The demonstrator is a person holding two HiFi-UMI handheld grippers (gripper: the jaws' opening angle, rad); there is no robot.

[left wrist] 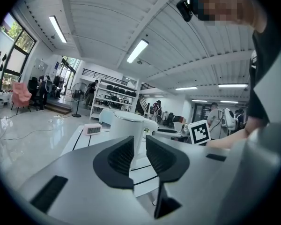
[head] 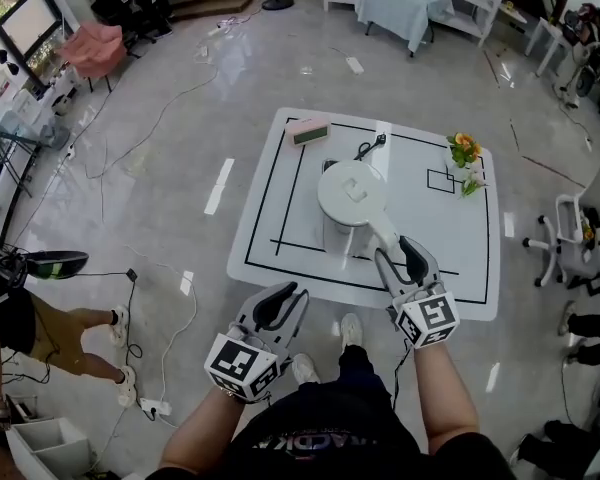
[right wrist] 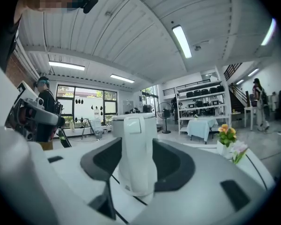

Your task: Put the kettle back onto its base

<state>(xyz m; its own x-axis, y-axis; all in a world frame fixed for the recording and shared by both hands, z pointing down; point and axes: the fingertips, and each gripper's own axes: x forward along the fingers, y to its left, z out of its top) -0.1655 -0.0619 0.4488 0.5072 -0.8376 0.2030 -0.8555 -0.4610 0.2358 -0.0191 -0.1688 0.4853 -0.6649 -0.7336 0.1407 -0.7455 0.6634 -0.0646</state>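
right claw (head: 394, 248): spread either side of the kettle (head: 352, 208) handle (right wrist: 136, 149). The handle fills the gap between the pads, but I don't see them biting on it. It sits loose around the handle, not a pinch. The claw points along the handle toward the body.

kettle: white, upright on the counter (head: 420, 238), long axis vertical, lid (head: 352, 190) on top and closed. The body is straight ahead of the right claw. The handle sticks out from the body back toward that claw, so the handle is the near end and the body the far end. In the right gripper view the handle runs top to bottom, plumb between the pads. Can't tell whether a base is under it: the body hides the foot from above and the claw hides it from the side.

left claw (head: 288, 293): narrow slit between the pads, nothing in it. It sits left of the right claw and further back, off the counter's near edge, well apart from the kettle. It's aimed at the kettle, whose body shows through the slit, dead ahead.

rest:
- pink clock (head: 308, 131): beyond the kettle, ahead-left of the right claw, roughly ahead of the left claw.
- black cord (head: 368, 149): just past the kettle, ahead of the right claw.
- flowers (head: 464, 150): ahead-right of the right claw, apart from the kettle.
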